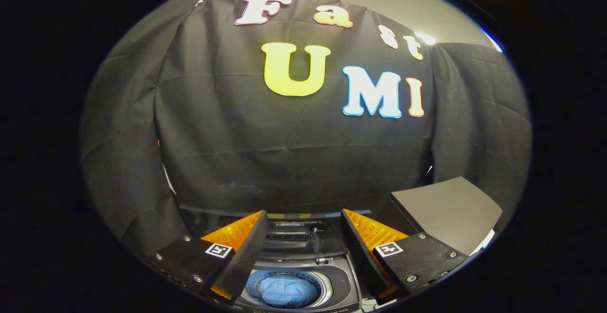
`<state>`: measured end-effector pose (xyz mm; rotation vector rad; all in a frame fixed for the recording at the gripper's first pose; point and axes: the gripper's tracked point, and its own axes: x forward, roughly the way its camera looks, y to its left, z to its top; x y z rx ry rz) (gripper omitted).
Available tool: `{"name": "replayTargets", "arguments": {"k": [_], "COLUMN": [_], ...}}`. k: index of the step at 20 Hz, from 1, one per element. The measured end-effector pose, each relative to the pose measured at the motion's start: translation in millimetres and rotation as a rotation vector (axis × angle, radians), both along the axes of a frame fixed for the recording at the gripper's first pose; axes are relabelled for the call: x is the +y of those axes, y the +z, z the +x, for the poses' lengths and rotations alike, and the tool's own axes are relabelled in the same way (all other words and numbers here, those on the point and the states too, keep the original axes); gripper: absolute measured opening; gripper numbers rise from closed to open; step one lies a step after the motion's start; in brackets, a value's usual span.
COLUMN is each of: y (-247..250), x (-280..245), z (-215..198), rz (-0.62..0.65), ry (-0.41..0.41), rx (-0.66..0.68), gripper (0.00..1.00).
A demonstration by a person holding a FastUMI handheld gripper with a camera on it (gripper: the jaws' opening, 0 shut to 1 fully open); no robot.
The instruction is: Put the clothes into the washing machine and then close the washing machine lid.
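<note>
While held above the washer (pixel 332 280), gripper (pixel 303 227) spread wide, gripping nothing. Left to right: left finger (pixel 246 246), blue clothes (pixel 289 290) already down in the drum between the fingers, lid (pixel 303 237) standing raised just beyond, grey board (pixel 450 208) at right. Likely risk: lid slammed or missed if pushed off-centre.

crumpled cloth clothes (pixel 288 290), glossy washing machine (pixel 339 282)

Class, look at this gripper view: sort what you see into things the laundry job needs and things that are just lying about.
Needed for the job:
- washing machine, drum open
- blue clothes already inside the drum
- raised lid, still to be closed
- gripper, fingers open and holding nothing, above the drum

Just lying about:
- grey box beside the machine
</note>
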<state>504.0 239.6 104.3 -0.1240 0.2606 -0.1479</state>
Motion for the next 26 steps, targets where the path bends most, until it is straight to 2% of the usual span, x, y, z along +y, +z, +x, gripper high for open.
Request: {"name": "replayTargets", "arguments": {"k": [4, 7, 12, 17, 26], "y": [-15, -20, -56, -76, -80], "x": [-2, -7, -10, -7, -2], "z": [45, 77, 110, 120, 107], "rz": [-0.005, 0.065, 0.057, 0.072, 0.077], "ry": [0.008, 0.011, 0.011, 0.025, 0.037], "rx": [0.065, 0.087, 0.21, 0.282, 0.207], "gripper": [0.94, 0.94, 0.95, 0.95, 0.96]}}
